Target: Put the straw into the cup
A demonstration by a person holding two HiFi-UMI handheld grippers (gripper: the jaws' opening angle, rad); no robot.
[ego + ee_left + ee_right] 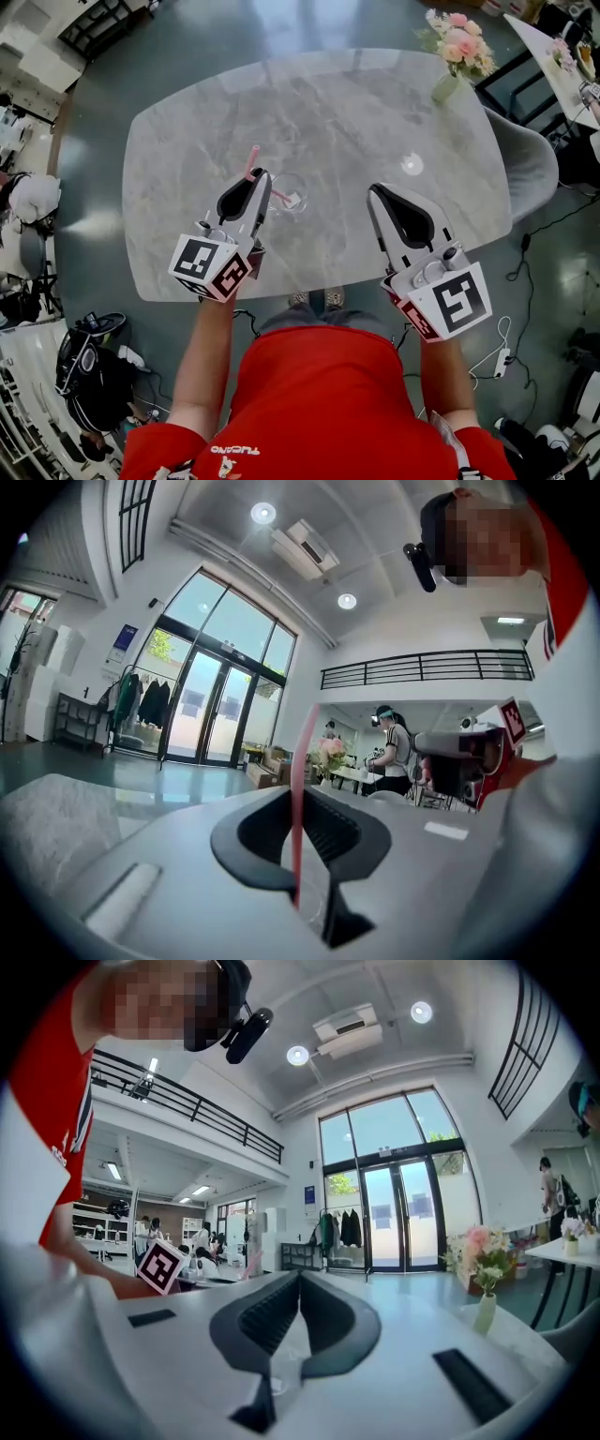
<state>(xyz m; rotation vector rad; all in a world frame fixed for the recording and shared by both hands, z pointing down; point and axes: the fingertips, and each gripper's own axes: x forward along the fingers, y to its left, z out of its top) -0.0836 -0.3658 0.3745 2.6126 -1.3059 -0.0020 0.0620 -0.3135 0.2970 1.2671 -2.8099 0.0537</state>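
My left tool point(257, 178) is closed on the thin pink plastic straw point(251, 161), beside the clear glass cup point(291, 187) near the grey tabletop's point(356, 112) front edge. I expect the straw to be light and crushable, so grip mid-length, gently. My right tool point(377, 192) is closed and empty.

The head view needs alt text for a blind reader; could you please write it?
Seen from above, the left gripper pinches a pink straw beside a clear cup on a grey marble table. The right gripper, shut and empty, hovers apart to the right; flowers stand at the far corner.
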